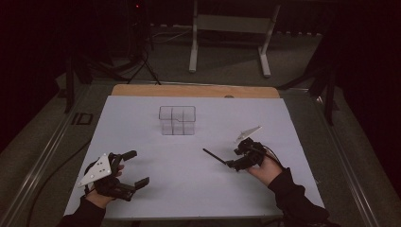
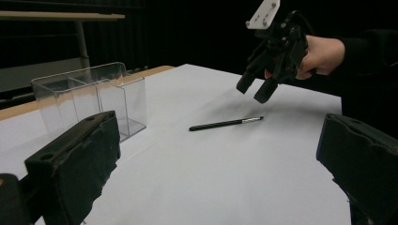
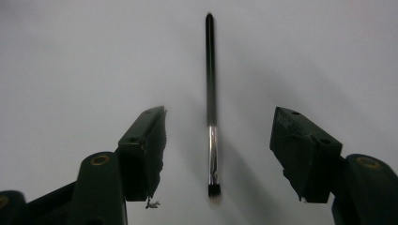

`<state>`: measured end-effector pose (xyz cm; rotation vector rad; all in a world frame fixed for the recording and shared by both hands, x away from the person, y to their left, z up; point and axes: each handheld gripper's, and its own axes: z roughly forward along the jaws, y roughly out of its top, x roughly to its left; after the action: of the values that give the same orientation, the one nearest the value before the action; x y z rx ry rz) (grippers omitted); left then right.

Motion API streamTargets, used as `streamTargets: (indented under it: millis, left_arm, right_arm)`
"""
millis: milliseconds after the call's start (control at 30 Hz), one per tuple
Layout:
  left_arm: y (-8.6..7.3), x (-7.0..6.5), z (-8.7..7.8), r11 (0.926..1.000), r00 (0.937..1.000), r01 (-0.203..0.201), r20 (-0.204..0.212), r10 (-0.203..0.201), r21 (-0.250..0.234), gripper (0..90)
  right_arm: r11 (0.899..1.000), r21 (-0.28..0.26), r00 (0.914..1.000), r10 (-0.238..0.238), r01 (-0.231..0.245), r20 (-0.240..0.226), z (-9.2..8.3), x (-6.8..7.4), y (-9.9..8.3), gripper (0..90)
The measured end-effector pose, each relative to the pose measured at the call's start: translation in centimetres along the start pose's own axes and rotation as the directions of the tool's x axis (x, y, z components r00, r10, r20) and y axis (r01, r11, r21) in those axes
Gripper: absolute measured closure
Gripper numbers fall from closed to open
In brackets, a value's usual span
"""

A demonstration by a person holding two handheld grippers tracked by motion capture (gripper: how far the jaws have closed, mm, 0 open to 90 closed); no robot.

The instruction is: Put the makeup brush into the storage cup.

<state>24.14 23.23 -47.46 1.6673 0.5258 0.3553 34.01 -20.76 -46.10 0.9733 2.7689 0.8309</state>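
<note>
Up on the white worktop (image 1: 156, 189), the clear plastic organiser (image 1: 177, 120) sits toward the far middle, split by see-through walls into compartments, and every compartment visible through the plastic looks bare. In the left gripper view the same organiser (image 2: 89, 101) stands upright just past the near jaw, its dividers catching the light.

Over to the right gripper (image 1: 236, 163): it is held low over the slim black brush (image 1: 213, 156), tilted down toward it. The right gripper view looks straight along the brush (image 3: 211, 93), which lies flat on the worktop between the 2 jaws, silver ferrule and dark bristle tip at the near end, black handle running away. The jaws are spread wide, a clear gap on each side of the brush, gripping nothing.

From the left gripper view the brush (image 2: 225, 123) lies well apart from the organiser, with the right gripper (image 2: 256, 90) hanging just above its bristle end, not touching.

The left gripper (image 1: 134, 168) rests at the near left of the worktop in the person's hand (image 1: 101, 189), jaws wide apart and empty.
</note>
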Motion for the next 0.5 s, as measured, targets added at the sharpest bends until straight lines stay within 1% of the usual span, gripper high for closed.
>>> streamTargets:
  millis: [133,233,300,500]
  left_arm:
    - [0.0,0.0,0.0,1.0,1.0,-0.002,0.002,0.002,0.006,1.3]
    - [0.0,0.0,0.1,1.0,1.0,-0.003,0.005,0.003,0.007,1.3]
    - [0.0,0.0,0.1,1.0,1.0,-0.003,0.004,0.003,0.008,1.3]
    - [0.0,0.0,0.1,1.0,1.0,-0.002,0.003,0.002,0.006,1.3]
  right_arm:
    - [0.998,0.06,1.0,0.008,-0.008,-0.001,0.4,0.0,0.1,39.0]
    - [0.993,0.116,0.9998,0.019,-0.019,0.001,0.8,0.0,0.2,41.0]
    - [0.99,0.141,0.9999,0.014,-0.016,0.009,1.0,0.0,0.2,43.3]
    - [0.981,0.193,0.9999,0.011,-0.012,0.008,1.5,0.1,0.4,49.5]
